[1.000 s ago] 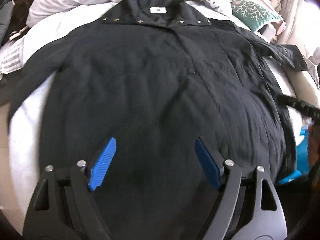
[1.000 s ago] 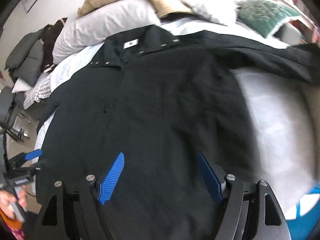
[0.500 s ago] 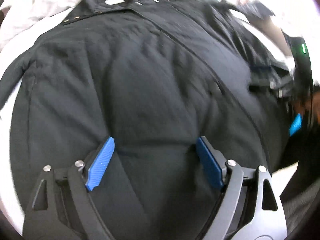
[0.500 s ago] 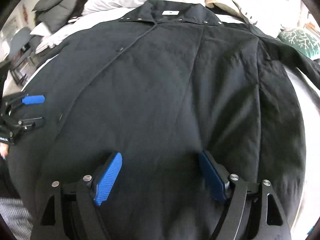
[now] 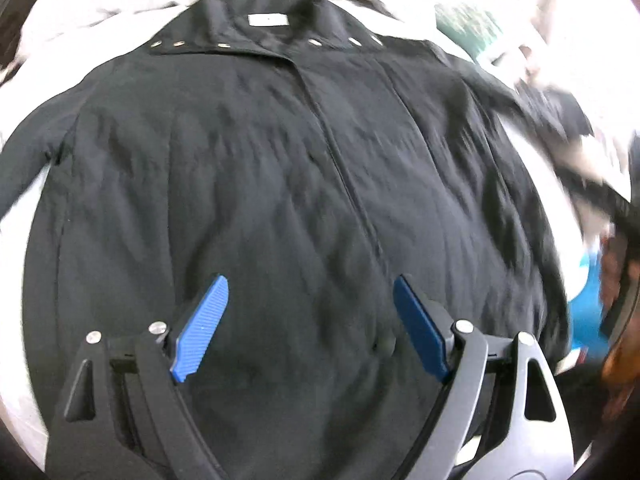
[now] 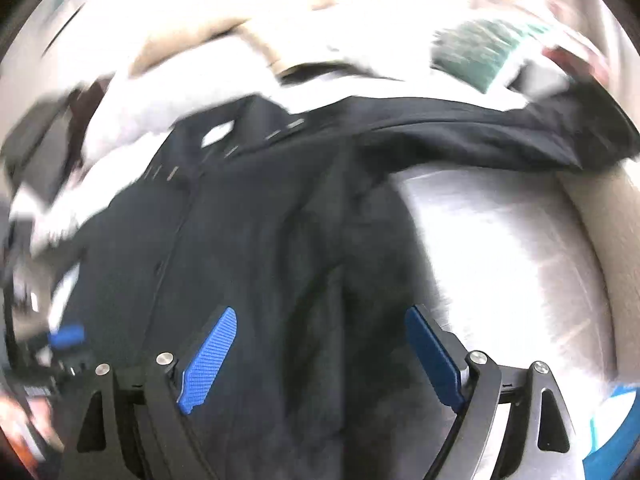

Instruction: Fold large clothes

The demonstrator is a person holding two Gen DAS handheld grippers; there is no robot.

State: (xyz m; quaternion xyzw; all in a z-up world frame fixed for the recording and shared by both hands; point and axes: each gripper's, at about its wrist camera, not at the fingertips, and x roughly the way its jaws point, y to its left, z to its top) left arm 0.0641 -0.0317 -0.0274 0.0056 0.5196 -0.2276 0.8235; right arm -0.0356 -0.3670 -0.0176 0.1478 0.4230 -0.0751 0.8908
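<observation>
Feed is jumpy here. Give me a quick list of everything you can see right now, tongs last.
Coat: one, black, spread flat front-up on the bed, collar at the far end.
Collar label: one, white, inside the collar.
Collar snaps: a row, silver, along the collar edge.
Sleeve: one, black, stretched out to the right.
Sheet: white, under the coat.
Cushion: one, green, far right; blurred.
Pillows: white, beyond the collar; count unclear.
Left tongs: blue pads, open, above the hem.
Right tongs: blue pads, open, above the coat's right side.
</observation>
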